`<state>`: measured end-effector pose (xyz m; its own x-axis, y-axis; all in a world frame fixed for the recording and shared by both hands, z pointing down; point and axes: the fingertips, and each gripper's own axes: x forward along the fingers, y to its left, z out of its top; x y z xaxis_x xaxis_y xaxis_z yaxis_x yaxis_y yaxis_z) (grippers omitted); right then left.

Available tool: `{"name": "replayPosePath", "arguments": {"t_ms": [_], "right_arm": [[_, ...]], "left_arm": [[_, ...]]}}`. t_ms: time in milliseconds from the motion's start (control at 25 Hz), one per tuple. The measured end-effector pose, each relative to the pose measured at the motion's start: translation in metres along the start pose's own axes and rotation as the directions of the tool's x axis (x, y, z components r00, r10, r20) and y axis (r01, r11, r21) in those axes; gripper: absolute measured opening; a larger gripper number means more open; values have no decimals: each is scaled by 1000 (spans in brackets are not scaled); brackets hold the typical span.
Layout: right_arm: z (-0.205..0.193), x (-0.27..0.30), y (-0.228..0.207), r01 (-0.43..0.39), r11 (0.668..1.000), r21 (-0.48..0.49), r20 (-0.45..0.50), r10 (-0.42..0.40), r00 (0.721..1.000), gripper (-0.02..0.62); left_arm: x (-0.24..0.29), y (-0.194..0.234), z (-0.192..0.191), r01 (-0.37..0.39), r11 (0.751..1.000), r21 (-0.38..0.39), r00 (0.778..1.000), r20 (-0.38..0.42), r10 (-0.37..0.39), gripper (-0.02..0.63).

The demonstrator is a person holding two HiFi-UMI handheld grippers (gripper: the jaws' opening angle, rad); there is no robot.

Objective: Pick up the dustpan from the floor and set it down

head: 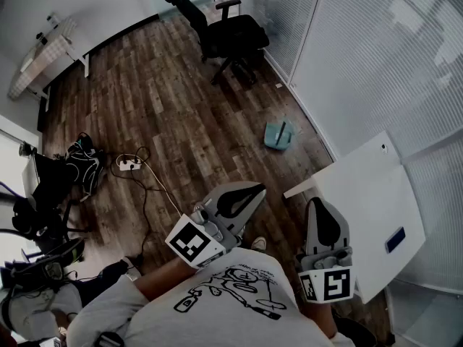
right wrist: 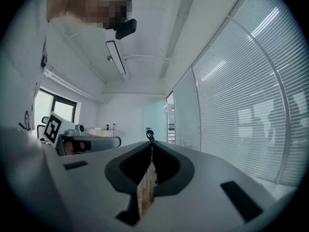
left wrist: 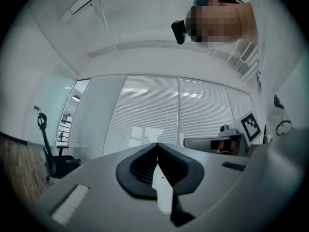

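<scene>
Dustpan (head: 278,134) on floor (head: 181,107); left gripper (head: 255,189), right gripper (head: 315,203) jaws together

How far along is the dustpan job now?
Nothing looks done yet: the dustpan lies on the floor near the glass wall, apart from both tools. The left tool and right tool are shut and empty. Reaching, lifting and setting down all remain.

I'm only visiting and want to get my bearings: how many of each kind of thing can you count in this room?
Black swivel office chair: 1
White tables, near right and far left: 2
Teal plastic dustpan: 1
White power strip: 1
Black bag: 1
Grey hand-held grippers, left and right: 2
Total: 8
</scene>
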<state>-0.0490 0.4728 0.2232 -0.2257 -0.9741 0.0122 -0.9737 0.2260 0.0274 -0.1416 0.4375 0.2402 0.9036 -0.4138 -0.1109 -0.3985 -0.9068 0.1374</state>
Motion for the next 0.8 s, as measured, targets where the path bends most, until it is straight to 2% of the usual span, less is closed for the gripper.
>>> {"name": "replayPosePath", "arguments": {"t_ms": [800], "right_arm": [[-7, 49, 24, 45, 998, 41, -9, -45, 999, 5]], "left_arm": [[-13, 59, 7, 4, 1000, -25, 1000, -3, -4, 2]]}}
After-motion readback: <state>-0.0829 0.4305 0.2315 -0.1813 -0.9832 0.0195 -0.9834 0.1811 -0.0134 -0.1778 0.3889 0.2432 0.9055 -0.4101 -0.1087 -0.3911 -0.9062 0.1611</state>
